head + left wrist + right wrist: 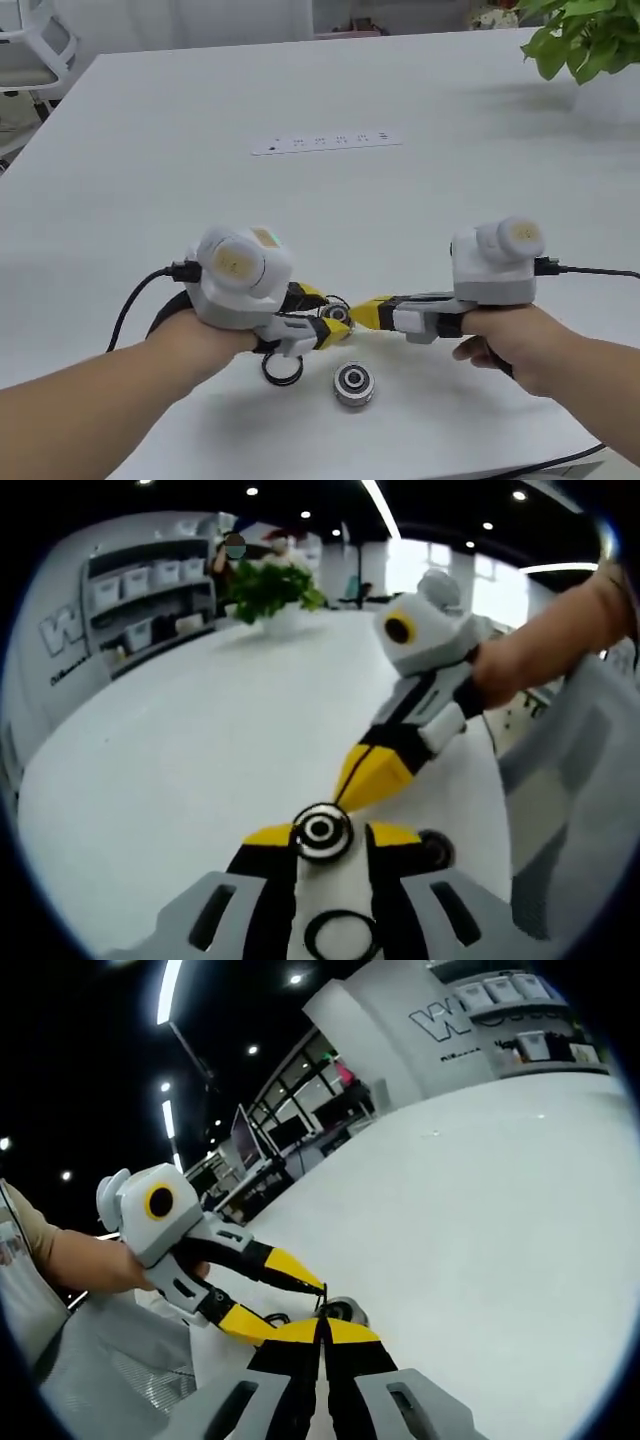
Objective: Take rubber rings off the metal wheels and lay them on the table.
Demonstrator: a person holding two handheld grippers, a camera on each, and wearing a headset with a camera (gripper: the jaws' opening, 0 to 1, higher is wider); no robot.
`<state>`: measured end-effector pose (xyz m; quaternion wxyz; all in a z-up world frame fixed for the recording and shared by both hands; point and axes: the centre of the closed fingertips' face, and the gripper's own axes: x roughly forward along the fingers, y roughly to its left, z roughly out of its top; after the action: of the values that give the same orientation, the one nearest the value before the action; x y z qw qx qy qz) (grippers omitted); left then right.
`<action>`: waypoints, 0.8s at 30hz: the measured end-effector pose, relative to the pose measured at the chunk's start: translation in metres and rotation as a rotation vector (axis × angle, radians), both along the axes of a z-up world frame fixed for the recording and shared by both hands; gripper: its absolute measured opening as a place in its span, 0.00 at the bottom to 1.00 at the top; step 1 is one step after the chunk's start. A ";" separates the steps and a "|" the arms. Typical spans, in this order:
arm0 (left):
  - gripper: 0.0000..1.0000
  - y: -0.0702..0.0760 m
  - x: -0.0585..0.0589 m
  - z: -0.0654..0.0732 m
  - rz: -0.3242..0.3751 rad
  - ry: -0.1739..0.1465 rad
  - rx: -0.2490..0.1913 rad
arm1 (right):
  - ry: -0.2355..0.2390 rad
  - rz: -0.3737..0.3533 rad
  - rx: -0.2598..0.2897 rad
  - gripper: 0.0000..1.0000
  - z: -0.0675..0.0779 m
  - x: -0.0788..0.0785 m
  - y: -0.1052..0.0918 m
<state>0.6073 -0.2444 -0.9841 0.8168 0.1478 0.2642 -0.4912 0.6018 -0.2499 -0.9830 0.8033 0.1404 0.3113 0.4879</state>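
My left gripper is shut on a small metal wheel, held just above the table; in the left gripper view the wheel sits between the yellow jaws. From the right, my right gripper meets that wheel with its jaws shut, pinching a thin black strand of the rubber ring at the wheel's rim. A loose black rubber ring lies on the table under the left gripper. Beside it stands a second metal wheel.
A white power strip lies flat mid-table. A green plant stands at the far right corner and an office chair at the far left. The table's near edge runs close below the wheels. Black cables trail from both grippers.
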 end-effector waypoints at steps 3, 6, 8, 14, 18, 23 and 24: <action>0.34 0.003 -0.002 0.007 0.001 -0.001 -0.019 | -0.005 -0.005 0.008 0.00 0.005 0.001 -0.001; 0.36 0.009 -0.005 0.012 0.005 0.002 -0.026 | -0.010 -0.012 0.019 0.00 0.008 0.004 -0.003; 0.38 0.012 -0.008 0.017 0.007 0.001 -0.038 | -0.014 -0.013 0.025 0.00 0.012 0.003 -0.002; 0.46 0.023 -0.018 0.030 0.007 -0.007 -0.070 | -0.024 -0.005 0.040 0.00 0.020 0.002 0.001; 0.50 0.033 -0.025 0.037 0.009 -0.016 -0.080 | -0.031 0.003 0.045 0.00 0.028 0.001 0.004; 0.57 0.044 -0.034 0.047 0.017 -0.025 -0.100 | -0.039 0.018 0.051 0.00 0.036 -0.001 0.009; 0.59 0.046 -0.035 0.048 0.018 -0.025 -0.101 | -0.040 0.022 0.051 0.00 0.037 -0.002 0.011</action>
<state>0.5720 -0.1984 -0.9360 0.8307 0.1102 0.2303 -0.4948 0.5998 -0.2390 -0.9461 0.8002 0.1476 0.2842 0.5072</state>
